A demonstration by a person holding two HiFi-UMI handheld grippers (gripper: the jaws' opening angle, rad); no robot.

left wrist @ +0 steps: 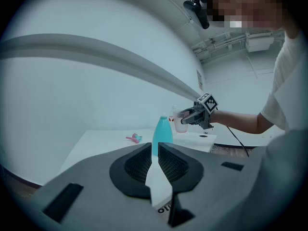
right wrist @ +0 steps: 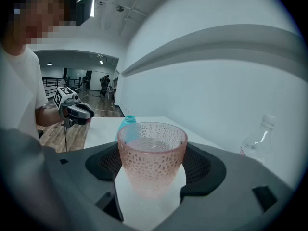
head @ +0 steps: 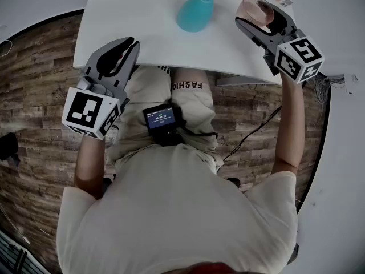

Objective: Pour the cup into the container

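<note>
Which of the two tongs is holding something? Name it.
The right tongs, clamped on the pink dimpled cup; the left tongs are empty, with the jaws only narrowly apart.

Your head camera looks steeply down past your chest onto the near edge of the table (head: 131, 16). The left gripper (head: 130, 43) camera sits low behind its jaws, facing across the table at the right gripper (left wrist: 185, 117). The right camera, tight behind the cup (right wrist: 151, 158), faces back at the left. All three share the teal bottle (head: 195, 11).
</note>
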